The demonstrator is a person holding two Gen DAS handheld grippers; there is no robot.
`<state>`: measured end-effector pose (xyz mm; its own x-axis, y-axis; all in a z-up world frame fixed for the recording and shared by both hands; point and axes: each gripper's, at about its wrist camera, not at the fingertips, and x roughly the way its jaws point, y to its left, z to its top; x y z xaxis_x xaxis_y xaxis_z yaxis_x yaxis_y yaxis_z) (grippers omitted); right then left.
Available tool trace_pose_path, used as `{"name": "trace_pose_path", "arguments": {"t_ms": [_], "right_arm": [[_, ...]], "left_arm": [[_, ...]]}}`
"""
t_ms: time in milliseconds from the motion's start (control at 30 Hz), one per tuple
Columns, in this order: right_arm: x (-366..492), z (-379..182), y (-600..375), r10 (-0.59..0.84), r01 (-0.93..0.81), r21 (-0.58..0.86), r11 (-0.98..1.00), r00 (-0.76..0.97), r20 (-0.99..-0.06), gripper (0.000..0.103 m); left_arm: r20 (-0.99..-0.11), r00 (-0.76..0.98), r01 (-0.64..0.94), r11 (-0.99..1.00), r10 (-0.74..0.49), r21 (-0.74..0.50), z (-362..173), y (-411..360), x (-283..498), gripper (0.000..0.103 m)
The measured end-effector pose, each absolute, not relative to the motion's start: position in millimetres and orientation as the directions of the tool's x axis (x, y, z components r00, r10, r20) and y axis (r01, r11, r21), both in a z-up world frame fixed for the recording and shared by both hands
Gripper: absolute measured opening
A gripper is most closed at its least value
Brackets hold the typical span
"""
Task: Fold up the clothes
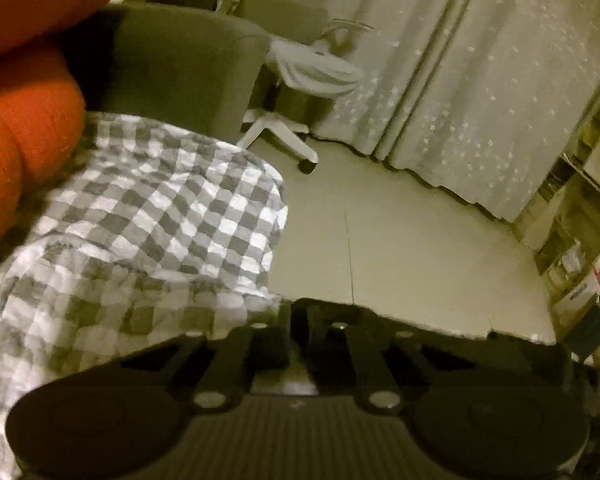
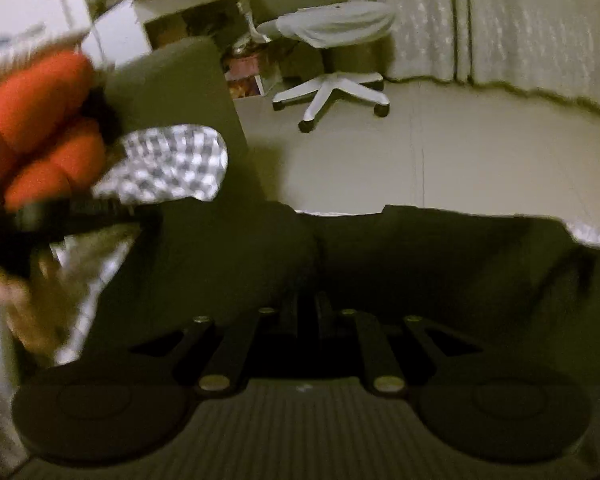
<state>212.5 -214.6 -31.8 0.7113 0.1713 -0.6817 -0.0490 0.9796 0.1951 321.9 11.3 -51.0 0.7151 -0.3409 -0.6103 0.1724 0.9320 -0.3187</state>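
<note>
**Fold barely begun, cloth hanging off both claws**

The left claw (image 1: 298, 320) has its fingers drawn close together at the bottom of its view, but the tips are dark and blurred, so I cannot tell whether cloth is pinched between them. The right claw (image 2: 312, 300) looks the same: fingers nearly together, lost against a dark garment (image 2: 420, 248) that lies right in front of and around them; whether it is gripped I cannot say.

Taking the white office chair (image 2: 332, 80) as the marker: the dark garment spreads across the near side of the floor (image 2: 480, 152) from it, close under the right claw. A checkered cloth (image 1: 152, 220) lies rumpled to the left of the chair, just beside the left claw and reaching under an orange-gloved hand (image 1: 24, 140). From the right view that checkered cloth (image 2: 172, 164) shows bunched beside the glove.

My guess is that nothing is neatly folded yet; both pieces look loose and creased, so the folding itself is mostly ahead.
</note>
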Motion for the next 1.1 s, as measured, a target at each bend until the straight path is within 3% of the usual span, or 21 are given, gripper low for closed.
{"name": "trace_pose_path", "arguments": {"t_ms": [133, 333, 467, 633, 900, 1100], "right_arm": [[207.5, -34.2, -211.4, 0.143, -0.054, 0.152, 0.987, 0.727, -0.671, 0.000], [200.1, -36.8, -207.9, 0.114, -0.060, 0.103, 0.993, 0.749, -0.653, 0.000], [195.1, -26.6, -215.3, 0.164, -0.060, 0.183, 0.981, 0.756, -0.634, 0.011], [182.3, -12.8, -199.5, 0.200, -0.153, 0.128, 0.980, 0.727, -0.656, 0.012], [143.3, -12.3, -160.8, 0.412, -0.392, 0.211, 0.896, 0.551, -0.725, 0.012], [107.7, -4.7, -147.5, 0.372, -0.382, 0.175, 0.907, 0.536, -0.758, 0.013]], "left_arm": [[-0.571, 0.741, 0.235, 0.934, -0.352, -0.271, -45.0, 4.2, 323.6, 0.003], [-0.595, 0.729, 0.227, 0.940, -0.338, -0.255, -52.4, 9.8, 325.6, 0.004], [-0.592, 0.743, 0.191, 0.947, -0.312, -0.260, -47.4, 14.5, 326.9, 0.006], [-0.585, 0.760, 0.142, 0.950, -0.284, -0.277, -28.4, 33.2, 314.0, 0.010], [-0.589, 0.757, 0.224, 0.959, -0.282, -0.171, 8.3, 45.6, 211.5, 0.017], [-0.623, 0.730, 0.266, 0.956, -0.283, -0.123, 29.2, 42.6, 124.8, 0.020]]}}
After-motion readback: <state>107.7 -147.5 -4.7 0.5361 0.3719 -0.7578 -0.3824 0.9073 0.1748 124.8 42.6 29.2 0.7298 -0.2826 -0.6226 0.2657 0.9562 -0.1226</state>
